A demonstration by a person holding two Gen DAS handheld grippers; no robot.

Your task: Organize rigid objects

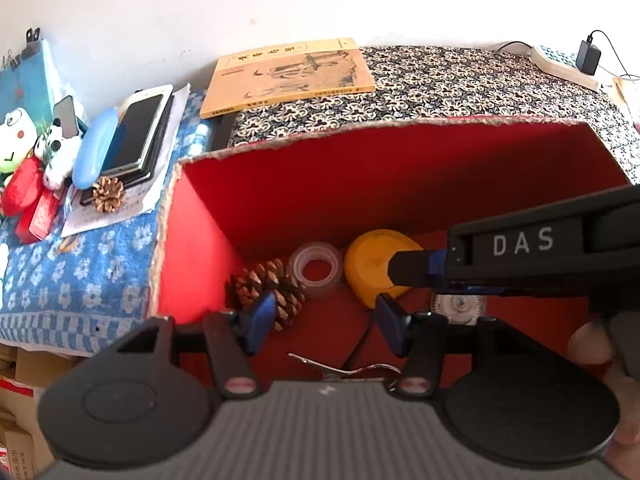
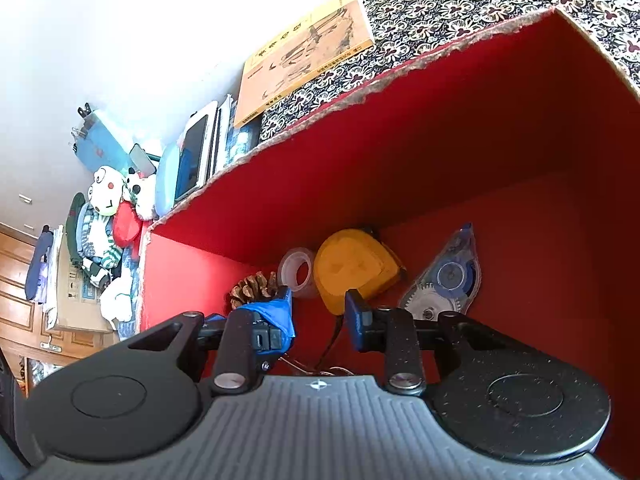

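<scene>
Both my grippers hang over the red box (image 1: 280,184), left gripper (image 1: 324,322) and right gripper (image 2: 318,318) spread apart and empty. Along its far wall lie a pinecone (image 1: 268,288), tape roll (image 1: 316,266) and yellow tape measure (image 2: 352,268).

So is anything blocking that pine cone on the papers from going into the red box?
Only the box wall beside it stands between; the top is open, so the pine cone could be lifted over the rim. Inside, a second cone already sits by that wall.
</scene>
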